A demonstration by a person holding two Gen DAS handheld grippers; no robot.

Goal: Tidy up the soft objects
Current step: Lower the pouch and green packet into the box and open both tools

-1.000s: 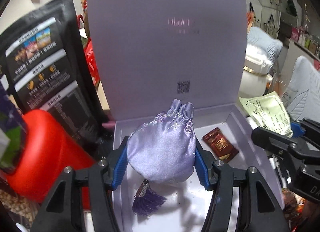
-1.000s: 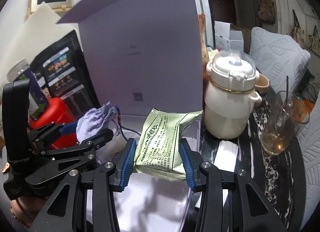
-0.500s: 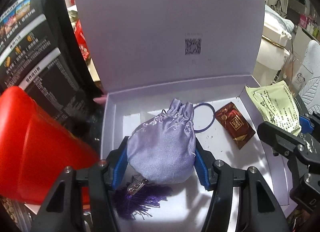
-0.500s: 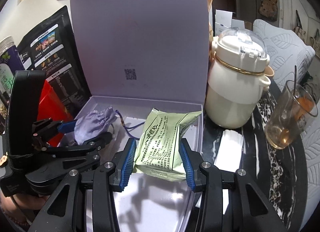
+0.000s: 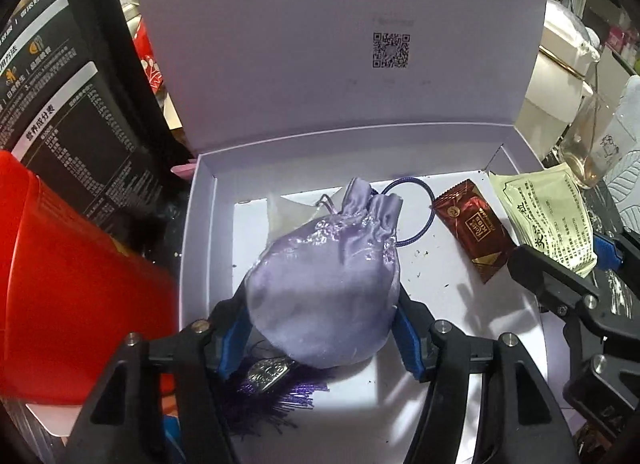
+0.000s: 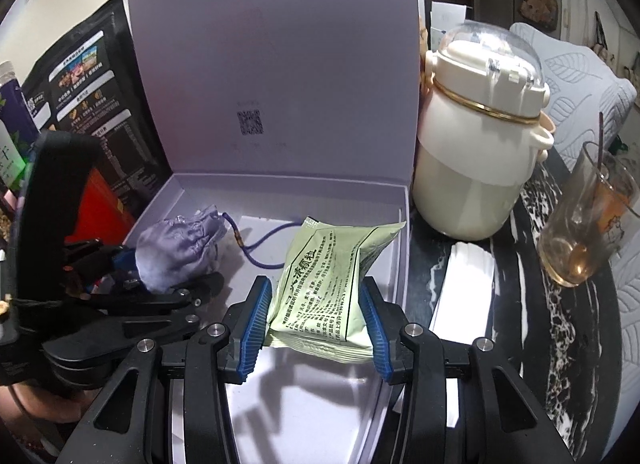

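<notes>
An open lilac gift box [image 5: 200,224] stands with its lid [image 5: 320,44] upright. My left gripper [image 5: 320,312] is low inside it, a lilac satin drawstring pouch [image 5: 324,276] between its blue pads. Its jaws are opening, though the pads still touch the pouch's sides. The pouch's purple tassel [image 5: 272,392] lies on the box floor. My right gripper [image 6: 316,296] is shut on a pale green printed sachet [image 6: 328,276] over the box's right half, next to the rim [image 6: 404,256]. The pouch [image 6: 176,252] also shows at the left of the right wrist view.
A brown sachet [image 5: 472,228] and a purple cord loop [image 5: 424,200] lie in the box. A red container [image 5: 72,284] and a black printed bag [image 5: 72,104] crowd its left side. Right of it stand a cream jug [image 6: 476,144] and a glass [image 6: 588,224].
Both grippers have sunk into the box with their loads and tilted further down. The tassel has come to rest on the box floor. The left jaws stand slightly wider.
</notes>
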